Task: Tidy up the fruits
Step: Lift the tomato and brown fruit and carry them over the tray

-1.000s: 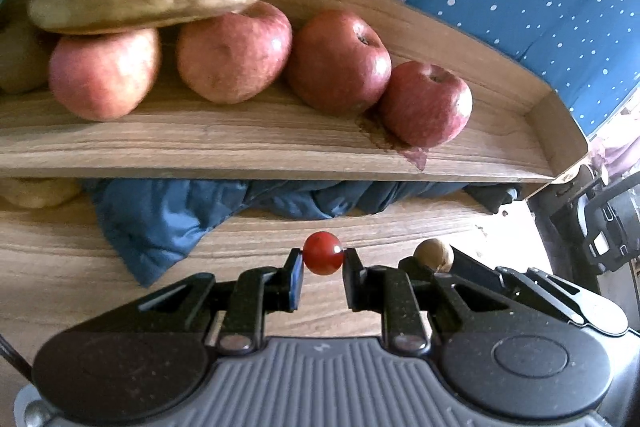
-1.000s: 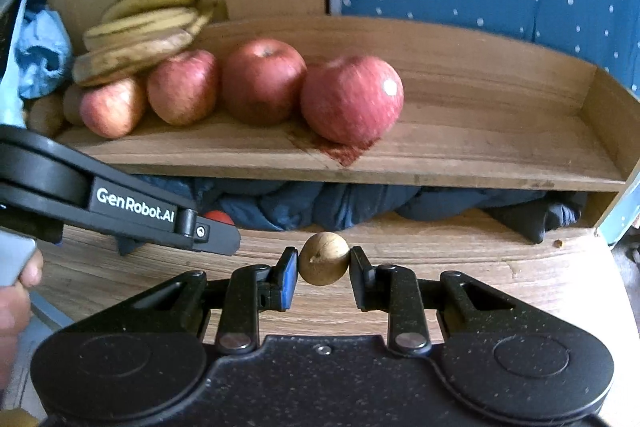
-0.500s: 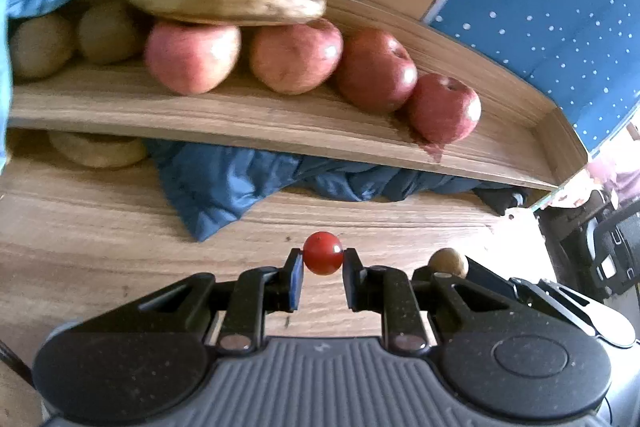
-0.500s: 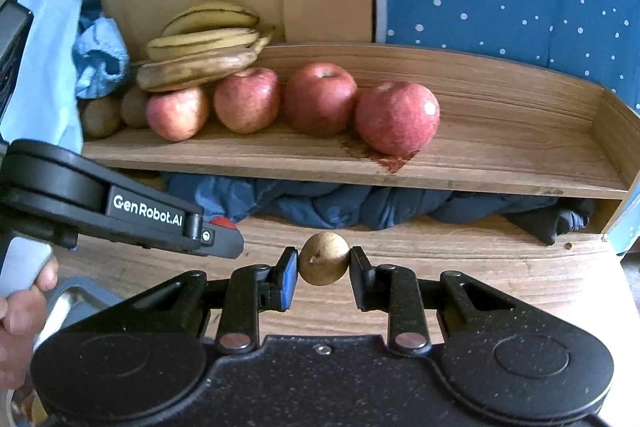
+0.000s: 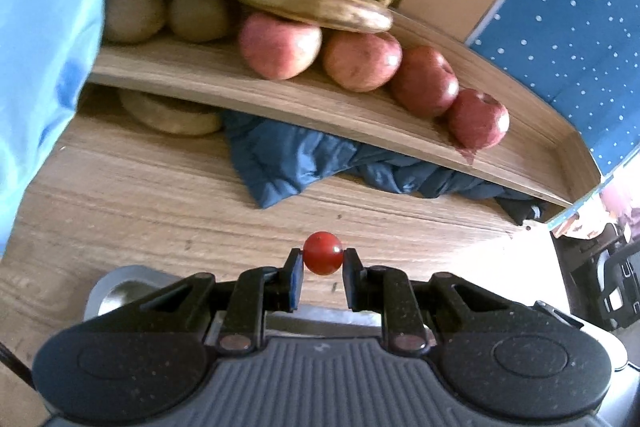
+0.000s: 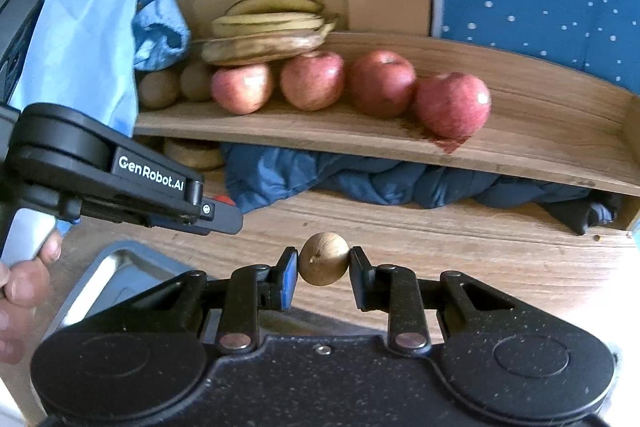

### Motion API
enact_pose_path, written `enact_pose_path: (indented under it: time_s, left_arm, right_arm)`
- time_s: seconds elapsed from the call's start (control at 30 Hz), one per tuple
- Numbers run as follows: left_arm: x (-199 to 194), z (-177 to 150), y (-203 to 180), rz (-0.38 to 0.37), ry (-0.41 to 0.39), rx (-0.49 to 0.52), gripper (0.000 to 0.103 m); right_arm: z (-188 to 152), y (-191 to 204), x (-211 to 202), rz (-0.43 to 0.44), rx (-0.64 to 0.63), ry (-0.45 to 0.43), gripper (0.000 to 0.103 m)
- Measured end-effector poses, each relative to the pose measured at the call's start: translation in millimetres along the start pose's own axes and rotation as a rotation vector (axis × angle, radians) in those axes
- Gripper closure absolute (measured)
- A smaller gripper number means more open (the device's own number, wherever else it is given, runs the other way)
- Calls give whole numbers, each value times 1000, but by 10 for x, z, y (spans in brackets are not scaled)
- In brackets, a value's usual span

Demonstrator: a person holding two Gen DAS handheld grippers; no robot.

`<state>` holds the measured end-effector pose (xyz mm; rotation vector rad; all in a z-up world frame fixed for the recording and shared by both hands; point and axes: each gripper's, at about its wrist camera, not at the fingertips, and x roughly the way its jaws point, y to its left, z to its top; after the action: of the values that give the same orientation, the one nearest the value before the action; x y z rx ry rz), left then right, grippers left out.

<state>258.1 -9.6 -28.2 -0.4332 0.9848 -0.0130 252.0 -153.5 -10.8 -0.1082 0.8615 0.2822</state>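
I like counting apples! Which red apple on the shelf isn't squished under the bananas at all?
The apple at the right end of the row. It sits by itself with open shelf beside it, farthest from the bananas.

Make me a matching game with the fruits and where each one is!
Things:
1. cherry tomato
2. small brown fruit
3. bananas
4. blue cloth

Places:
A. under the shelf
B. on top of the apples
C. in the left gripper
D. in the right gripper

Pairs: 1-C, 2-D, 3-B, 4-A
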Motion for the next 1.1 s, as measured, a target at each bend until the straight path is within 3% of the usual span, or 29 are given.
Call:
enact_pose_path:
  time_s: [1.1]
  left_arm:
    - [-296, -404, 674, 160, 28, -123, 80]
  right_arm:
    - [-254, 740, 135, 239, -122, 110, 74]
